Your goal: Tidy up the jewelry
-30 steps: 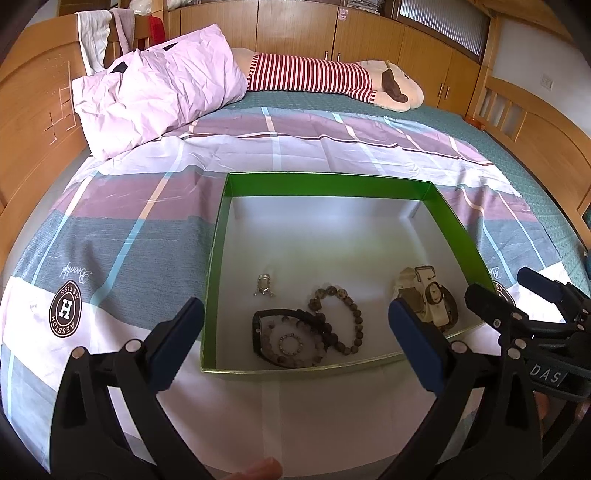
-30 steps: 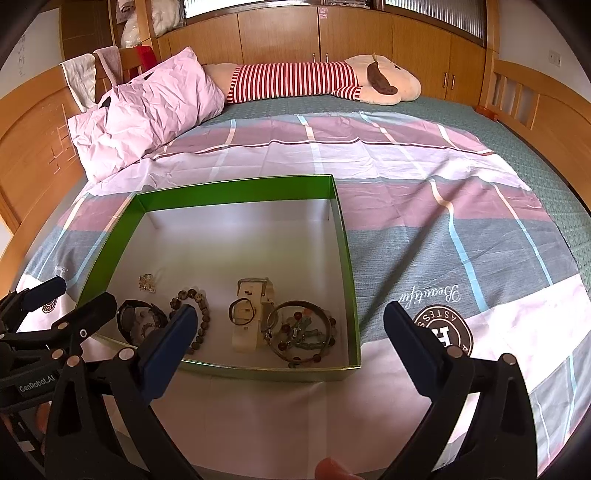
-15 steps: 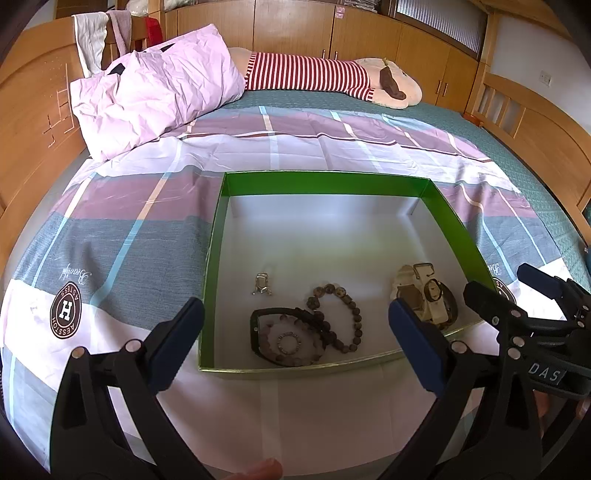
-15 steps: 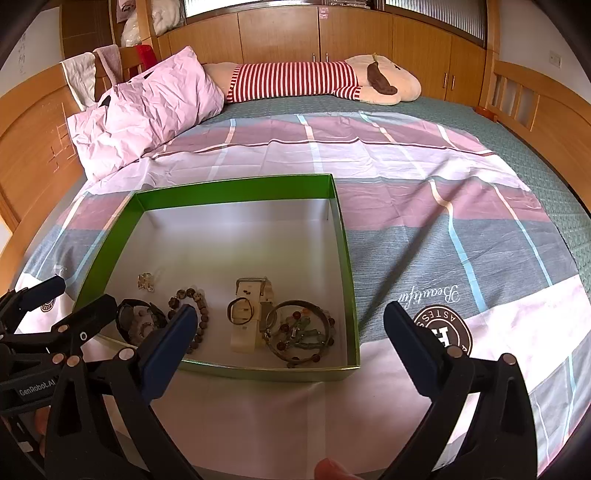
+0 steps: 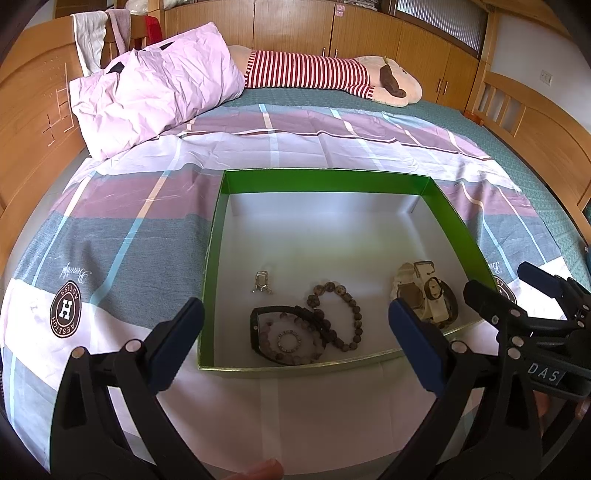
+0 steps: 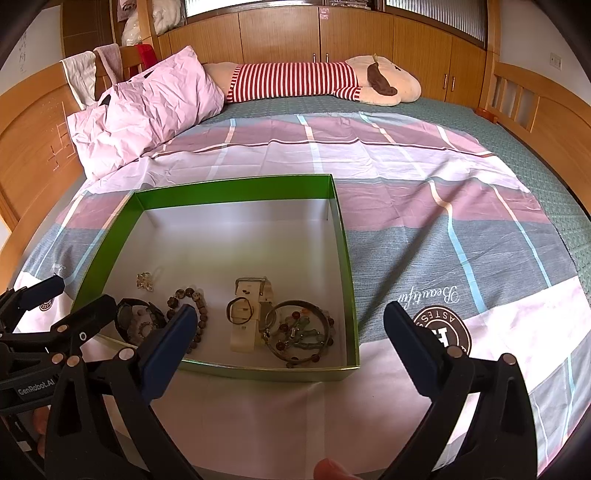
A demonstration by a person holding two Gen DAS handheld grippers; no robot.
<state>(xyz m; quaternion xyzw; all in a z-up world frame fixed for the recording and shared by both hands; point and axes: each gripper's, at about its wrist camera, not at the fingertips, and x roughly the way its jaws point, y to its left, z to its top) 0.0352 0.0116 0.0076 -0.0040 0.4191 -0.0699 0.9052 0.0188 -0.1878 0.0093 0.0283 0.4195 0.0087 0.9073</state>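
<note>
A green box (image 5: 325,181) with a white inside lies on the bed; it also shows in the right wrist view (image 6: 236,188). In it lie a small silver clasp (image 5: 262,282), a brown bead bracelet (image 5: 341,314), a black watch with bead rings (image 5: 288,334), a cream watch (image 5: 421,295) and, in the right wrist view, a bangle with a beaded string (image 6: 301,334). My left gripper (image 5: 295,343) is open and empty, near the box's front edge. My right gripper (image 6: 291,343) is open and empty, over the box's front right corner.
The box rests on a checked pink and grey bedspread (image 5: 129,229). A pink pillow (image 5: 155,96) and a striped plush dog (image 5: 332,74) lie at the far end. Wooden bed boards (image 5: 33,122) and cupboards (image 6: 332,33) ring the bed.
Both grippers have shifted slightly; the box sits a little lower and nearer in both views. Both grippers stay open and the jewelry has not moved.
</note>
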